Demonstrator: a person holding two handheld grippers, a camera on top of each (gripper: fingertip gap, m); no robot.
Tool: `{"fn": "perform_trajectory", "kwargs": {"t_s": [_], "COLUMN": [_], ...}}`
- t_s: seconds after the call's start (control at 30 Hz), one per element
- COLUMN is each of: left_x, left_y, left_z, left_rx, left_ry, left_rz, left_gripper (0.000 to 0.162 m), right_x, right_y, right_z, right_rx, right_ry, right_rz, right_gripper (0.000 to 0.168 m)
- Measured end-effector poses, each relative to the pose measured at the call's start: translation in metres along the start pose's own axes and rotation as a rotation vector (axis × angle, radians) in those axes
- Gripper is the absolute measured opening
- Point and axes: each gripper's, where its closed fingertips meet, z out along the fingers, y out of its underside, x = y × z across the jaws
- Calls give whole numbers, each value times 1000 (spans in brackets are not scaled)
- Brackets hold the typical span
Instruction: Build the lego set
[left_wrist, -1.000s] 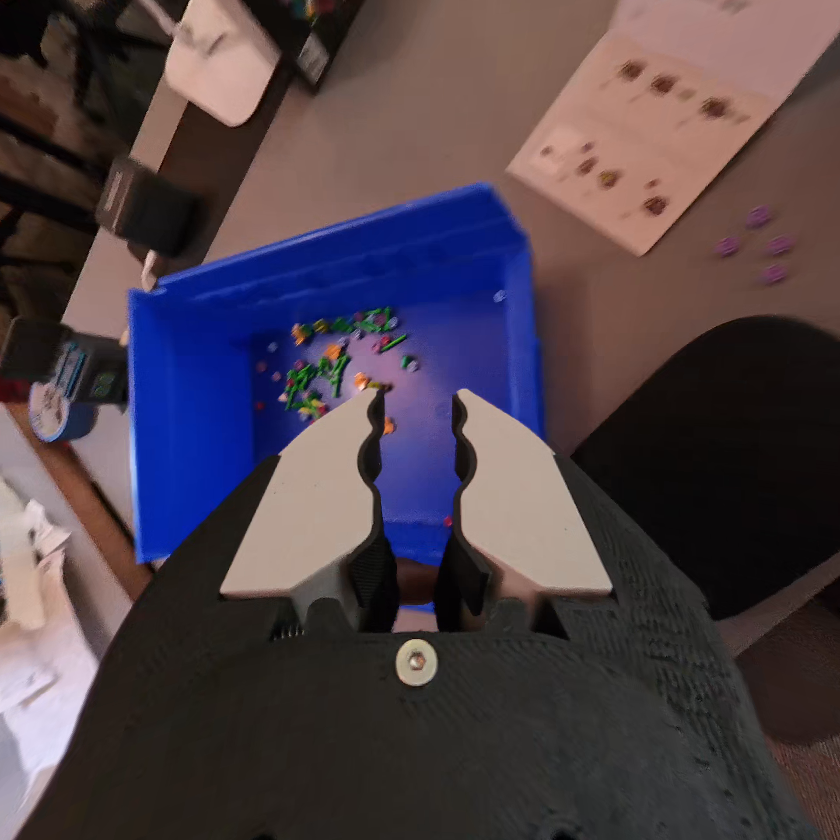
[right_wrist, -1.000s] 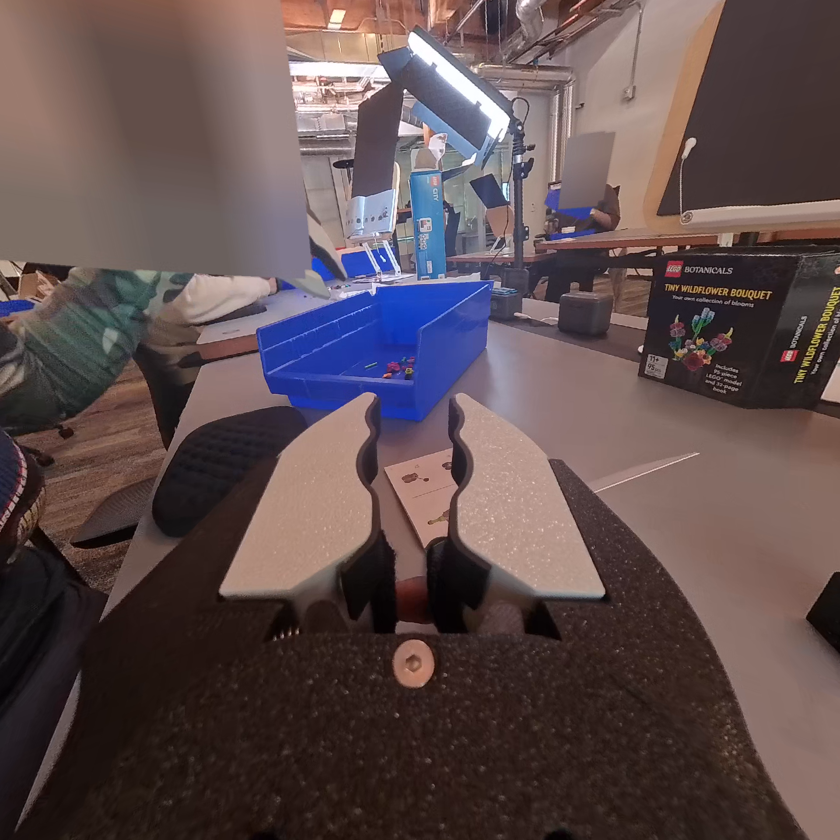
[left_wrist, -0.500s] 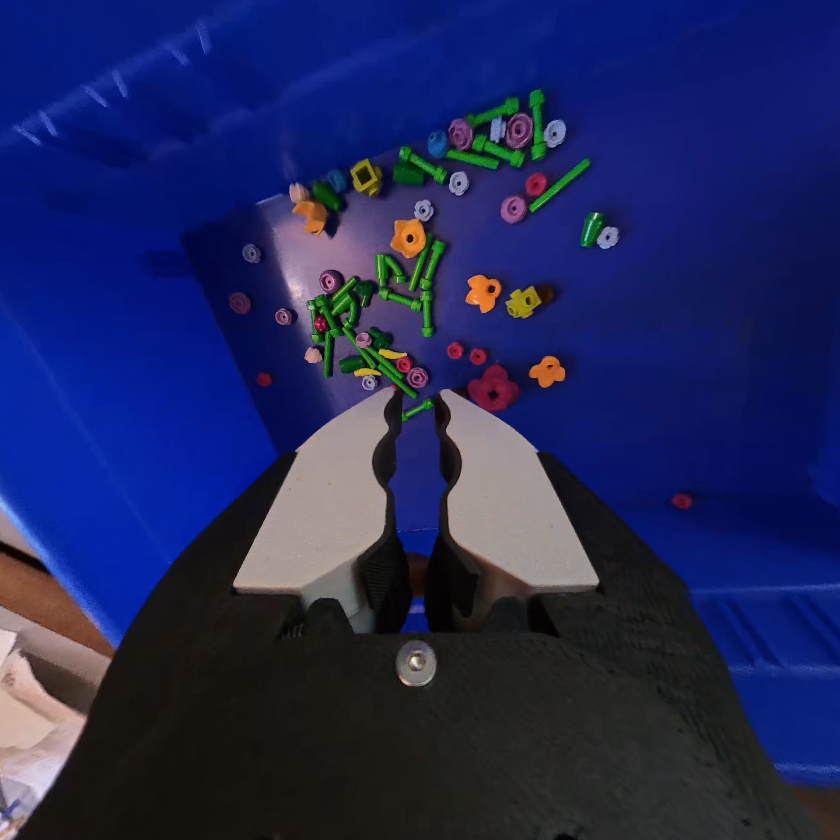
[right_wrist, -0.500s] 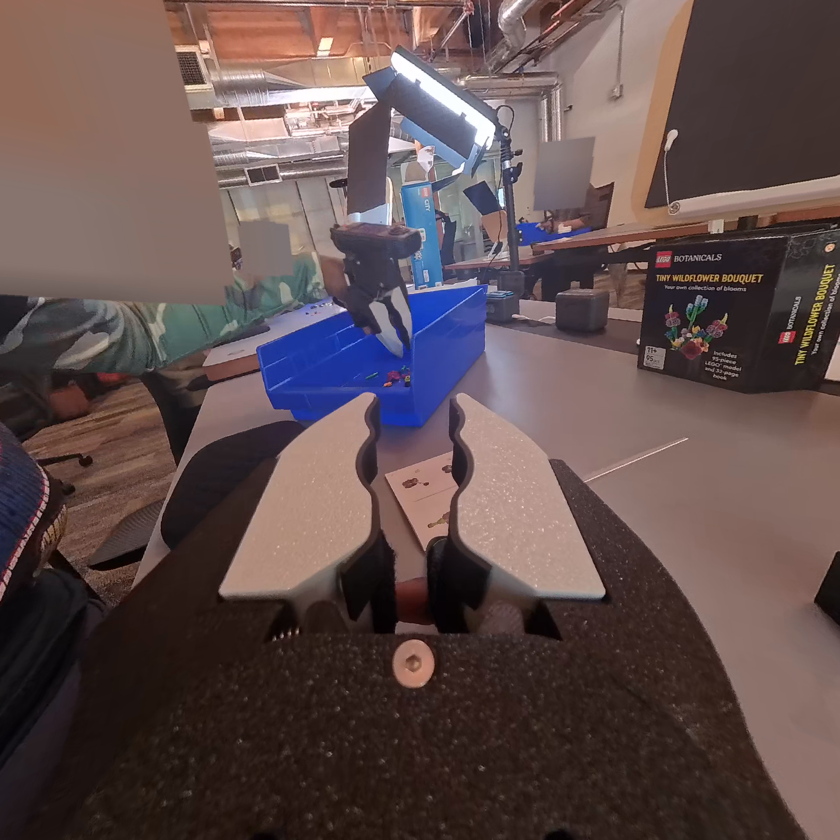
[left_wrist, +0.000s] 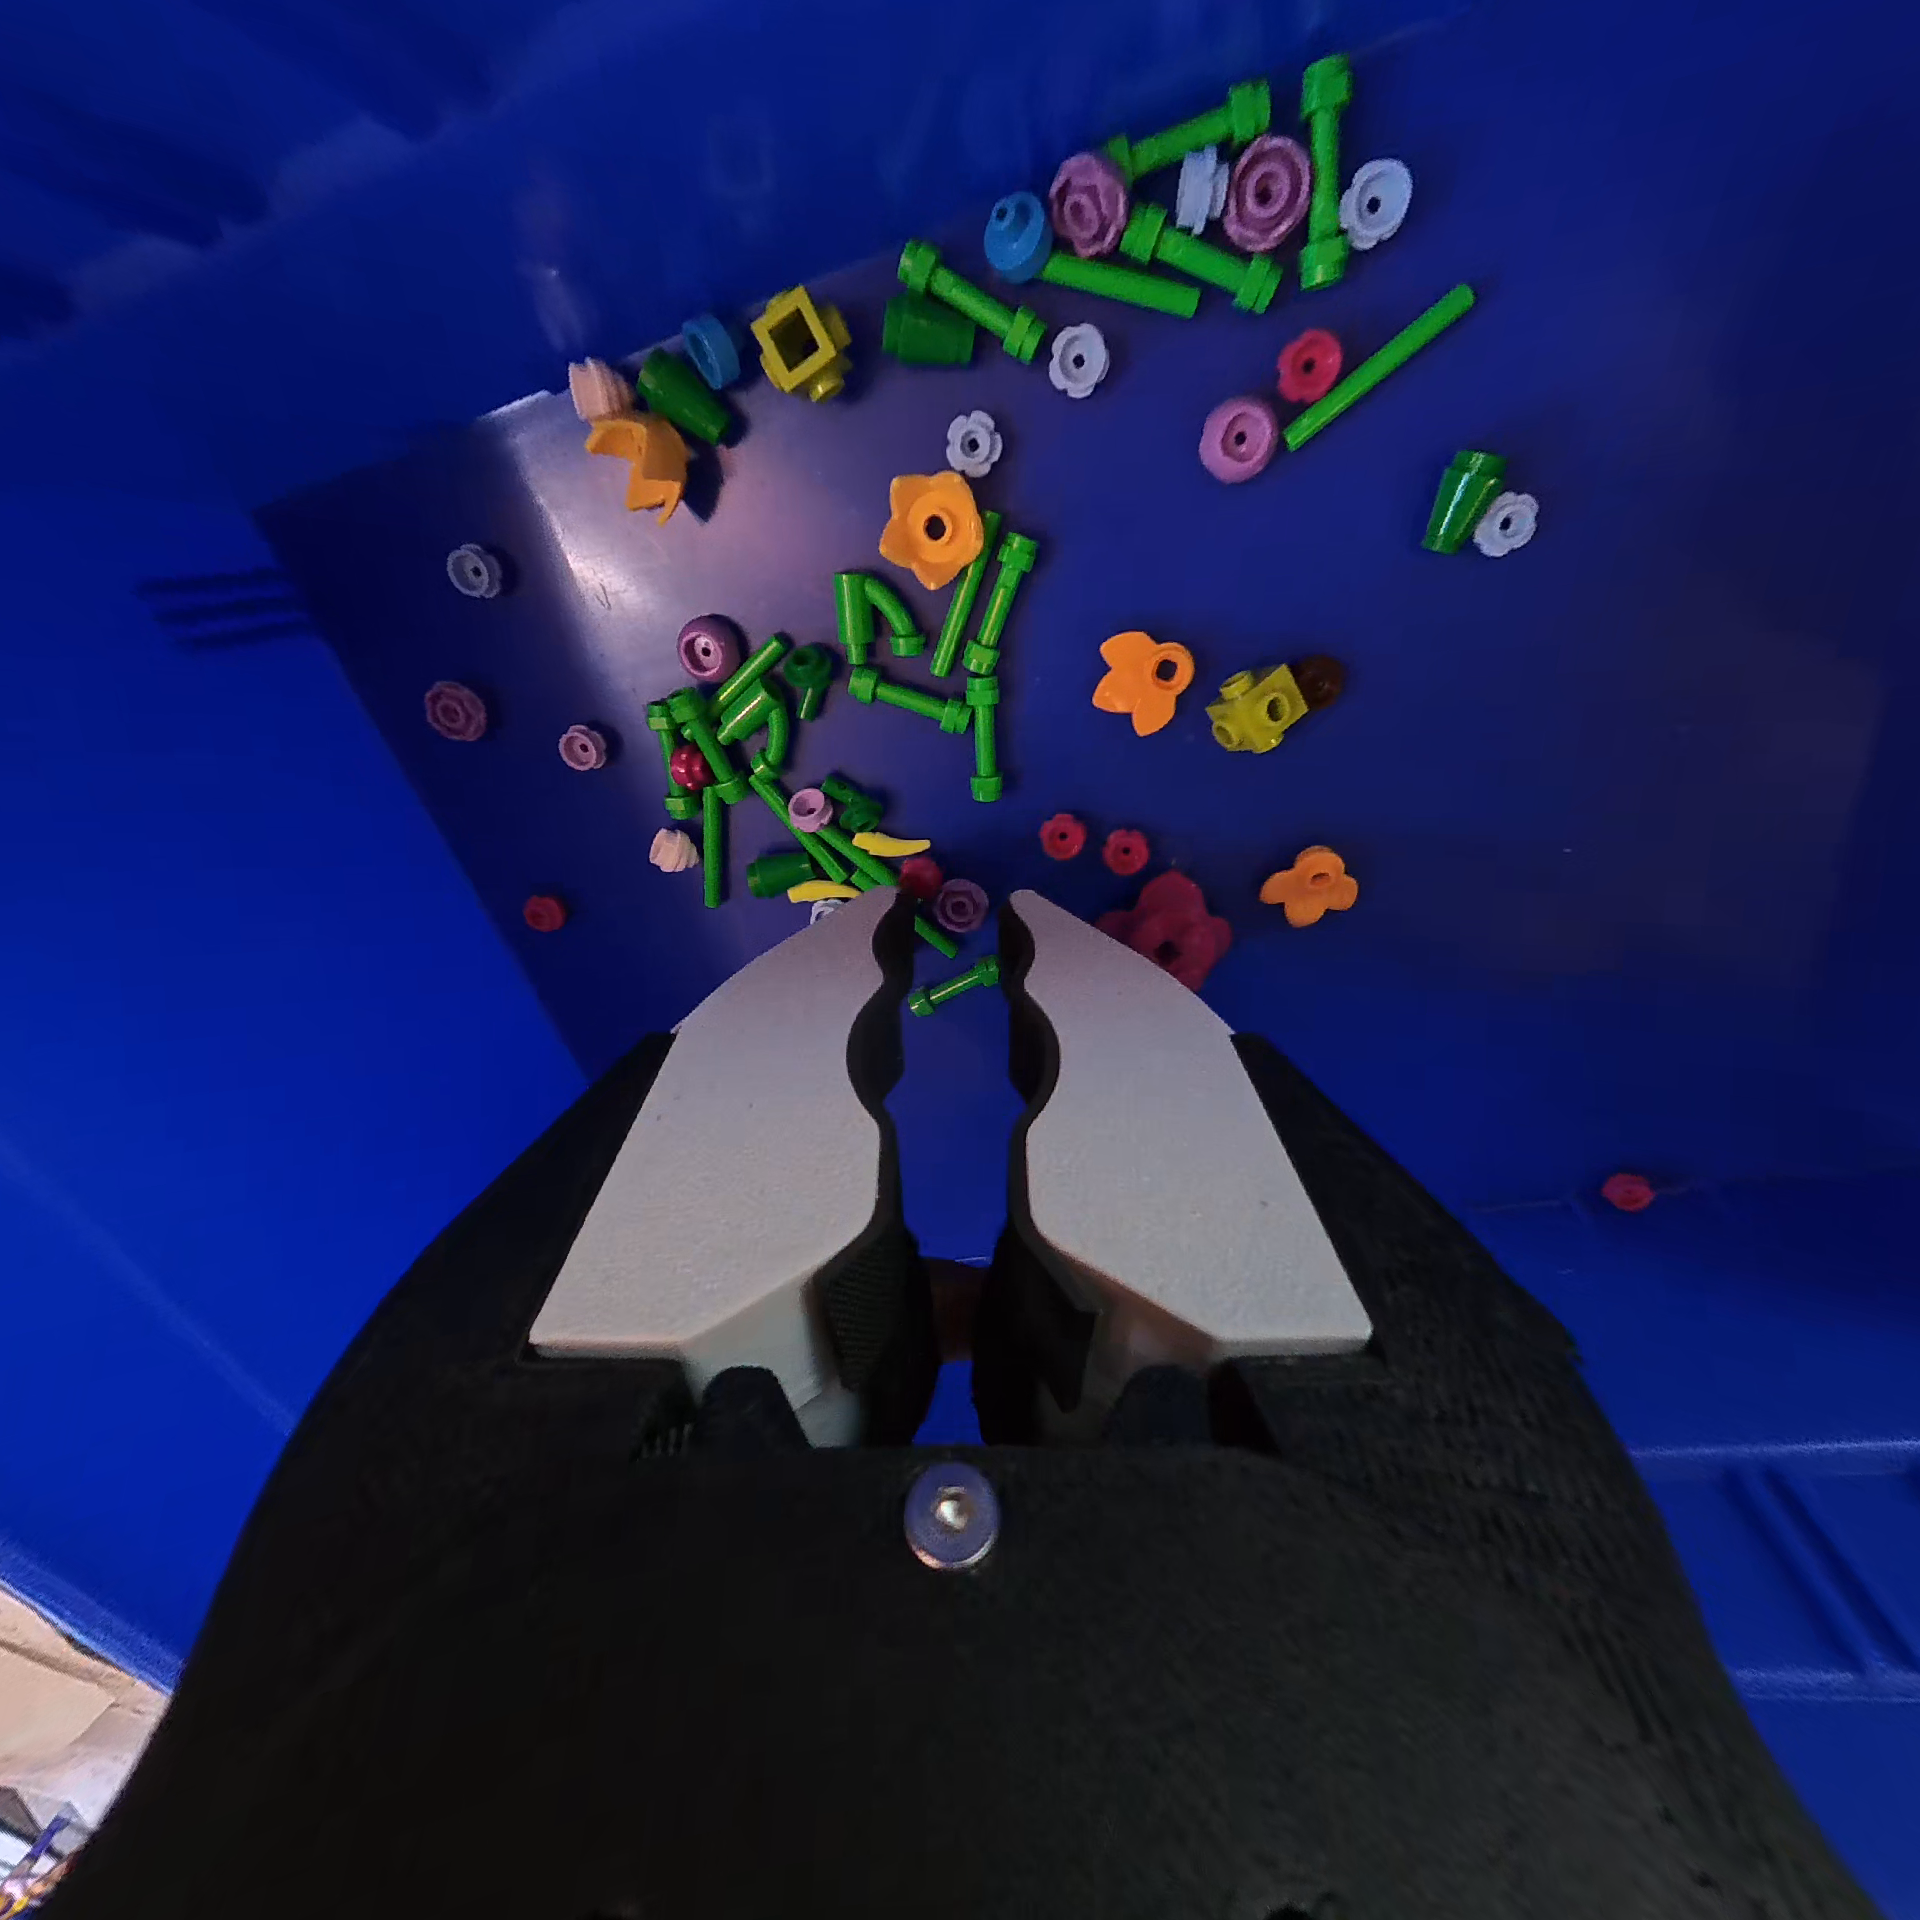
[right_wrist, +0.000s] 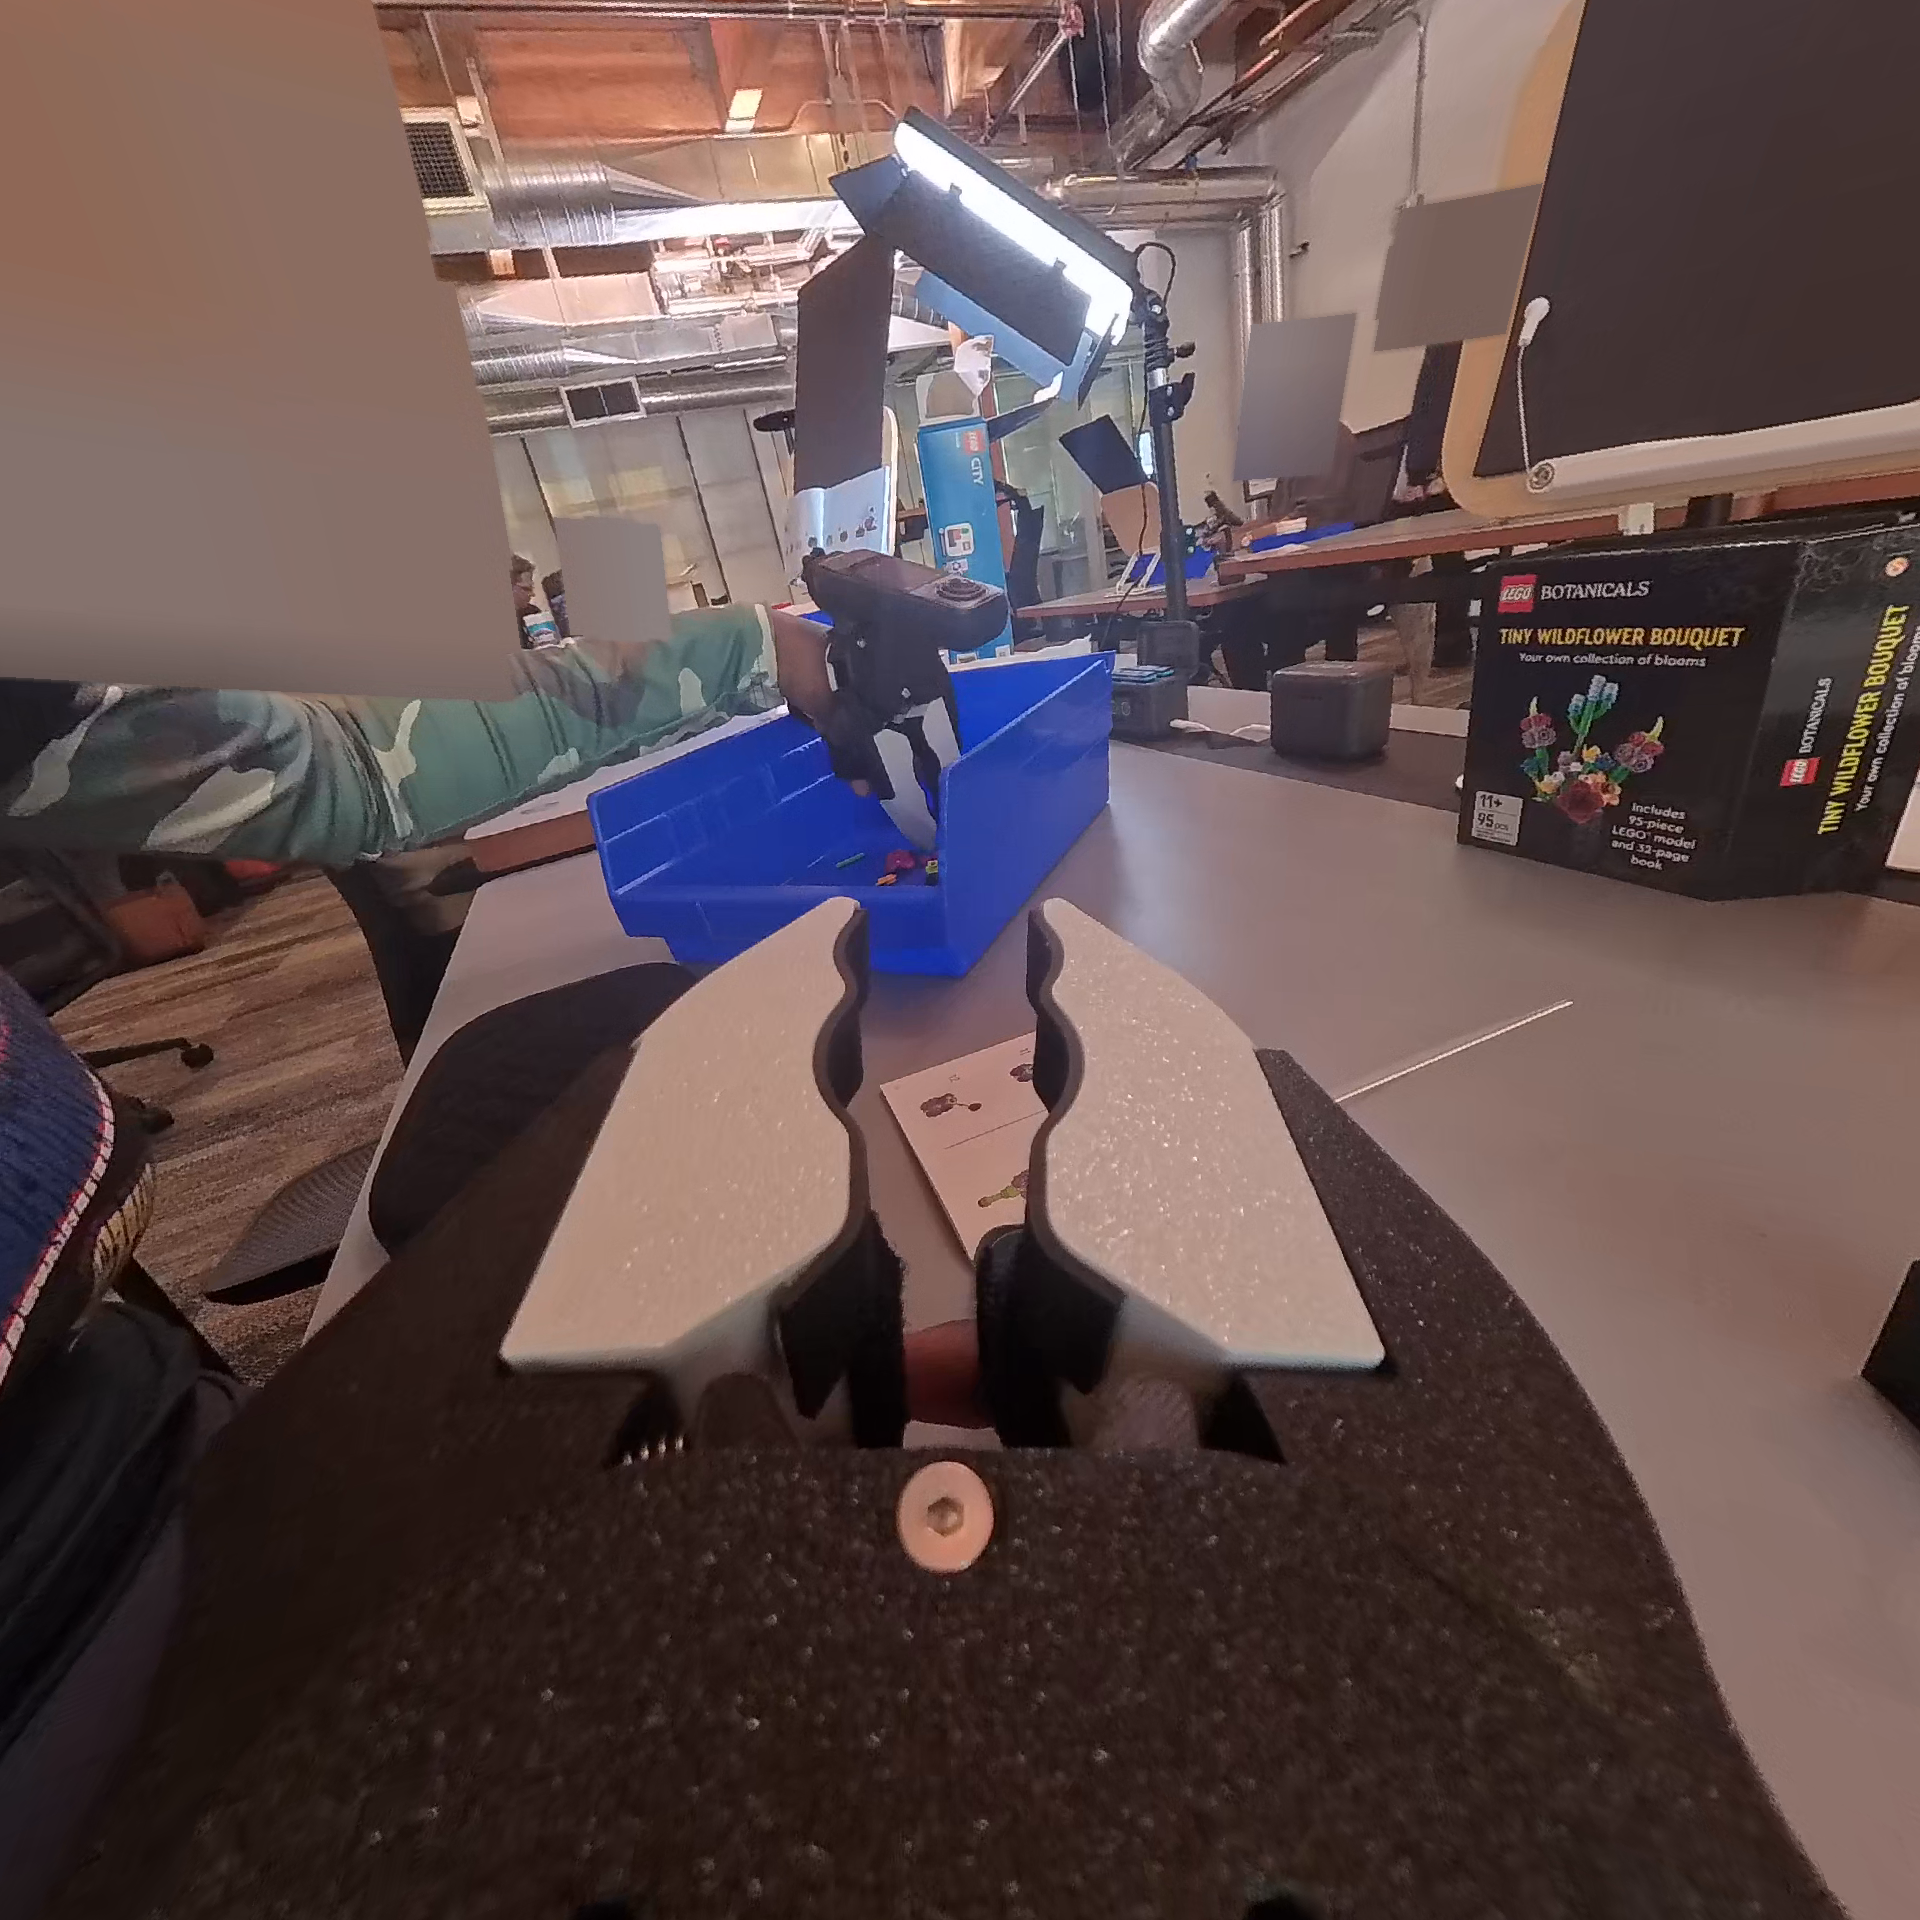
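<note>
left gripper (left_wrist: 951, 914) agape inside blue bin (left_wrist: 260, 935), tips hiding pieces; right gripper (right_wrist: 943, 914) agape, empty.

A lit rectangular studio light panel (right_wrist: 1013, 241) with black flaps stands on a black pole past the far edge of the grey table (right_wrist: 1558, 1091). A small dark grey cube-shaped case (right_wrist: 1330, 710) sits near that far edge. A black padded chair back (right_wrist: 499, 1081) stands against the table's left edge, over a wood-patterned floor (right_wrist: 239, 997). A black board with a pale wooden rim (right_wrist: 1704, 239) hangs at upper right.
</note>
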Motion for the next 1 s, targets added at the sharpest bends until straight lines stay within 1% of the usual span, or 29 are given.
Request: {"fn": "perform_trajectory", "kwargs": {"t_s": [0.27,0.37,0.57,0.67,0.73,0.8,0.87,0.93,1.0], "left_x": [-1,0,2,1,1,8,26,57,96], "left_y": [0,-3,3,2,-3,-14,-36,-65,-95], "left_z": [1,1,0,-6,-17,-34,-58,-80,-93], "left_rx": [-6,15,-28,-17,14,58,124,199,255], "left_ry": [-13,4,-4,-30,-53,-83,-110,-131,-140], "left_rz": [-3,-26,-6,-2,-9,1,50,114,193], "left_gripper": [15,11,10,10,10,10,10,10,10], "right_x": [0,0,0,0,0,0,0,0,-1], "right_y": [1,0,0,0,0,1,1,1,1], "right_z": [1,0,0,0,0,1,1,1,1], "right_rx": [-5,-2,-3,-3,-3,-5,-6,-7,-8], "right_ry": [-1,1,1,0,0,-2,-3,-4,-4], "right_rz": [-3,0,-2,-2,-4,-2,-1,-2,-6], "right_gripper": [29,29,29,29,29,29,29,29,29]}}
